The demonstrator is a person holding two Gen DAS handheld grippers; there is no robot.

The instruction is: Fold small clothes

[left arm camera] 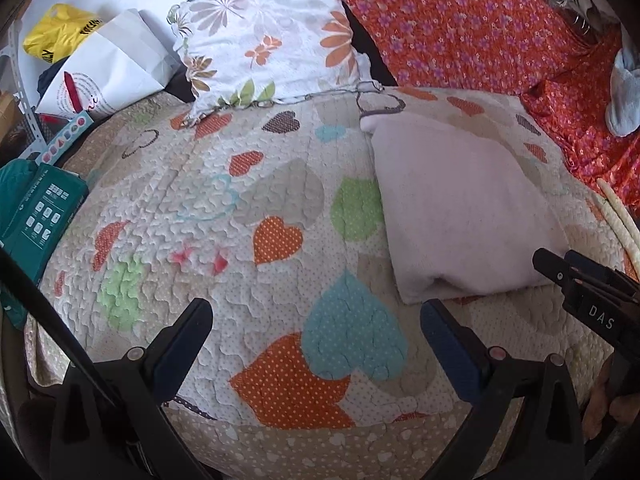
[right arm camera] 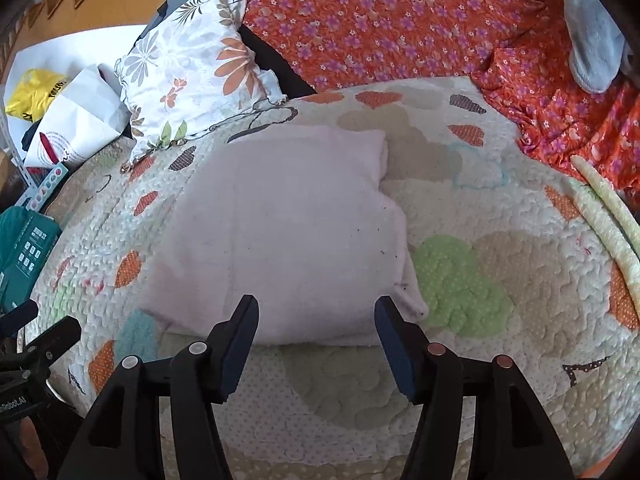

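A pale pink folded garment (right arm camera: 288,236) lies flat on the heart-patterned quilt (right arm camera: 500,272). It also shows in the left wrist view (left arm camera: 460,208), to the right. My right gripper (right arm camera: 316,320) is open and empty, its fingertips just short of the garment's near edge. My left gripper (left arm camera: 316,320) is open and empty over bare quilt (left arm camera: 200,208), left of the garment. The right gripper's fingers (left arm camera: 560,268) show at the right edge of the left wrist view. The left gripper (right arm camera: 36,328) shows at the lower left of the right wrist view.
A floral white pillow (left arm camera: 272,40) and an orange flowered cloth (left arm camera: 480,20) lie at the back. A white paper bag (left arm camera: 108,68), yellow bag (left arm camera: 56,32) and teal box (left arm camera: 36,212) sit at the left. A grey sock (right arm camera: 596,40) and cream cords (right arm camera: 608,216) lie on the right.
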